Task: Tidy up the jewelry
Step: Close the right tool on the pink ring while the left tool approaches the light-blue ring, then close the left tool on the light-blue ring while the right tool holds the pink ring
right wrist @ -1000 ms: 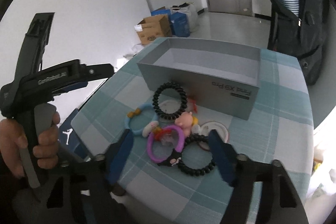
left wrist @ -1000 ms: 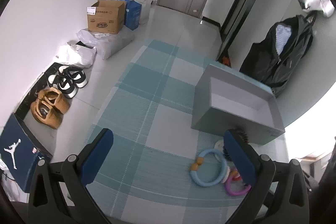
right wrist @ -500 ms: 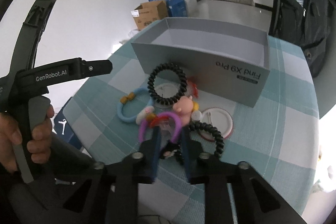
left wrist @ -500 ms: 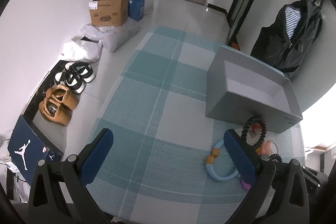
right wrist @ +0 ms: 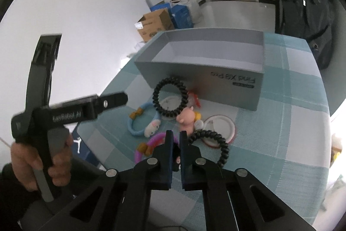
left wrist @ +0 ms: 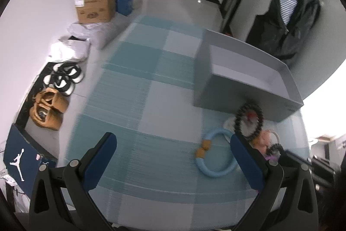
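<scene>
- The left gripper (left wrist: 173, 151) hangs over the bare checked tablecloth (left wrist: 134, 101) with its jaws spread wide and nothing between them; judging by that, it is waiting its turn clear of the pile.
- A hand (right wrist: 41, 157) grasps the left tool's handle at the left of the right wrist view, off the table edge.
- The light blue ring (right wrist: 141, 120) with its orange bow lies flat at the left edge of the jewelry cluster, just beside the left gripper's right finger.
- The right gripper (right wrist: 176, 133) has its jaws pressed together on the purple ring (right wrist: 151, 144), pinching it at the dark charm on its rim, probably so that the ring can be lifted out.
- One black coil band (right wrist: 170, 99) leans against the box wall; another black spiral band (right wrist: 216, 144) lies right of the shut jaws.
- The grey box (right wrist: 216, 77) stands open and empty behind the pile, the likely place for each piece.
</scene>
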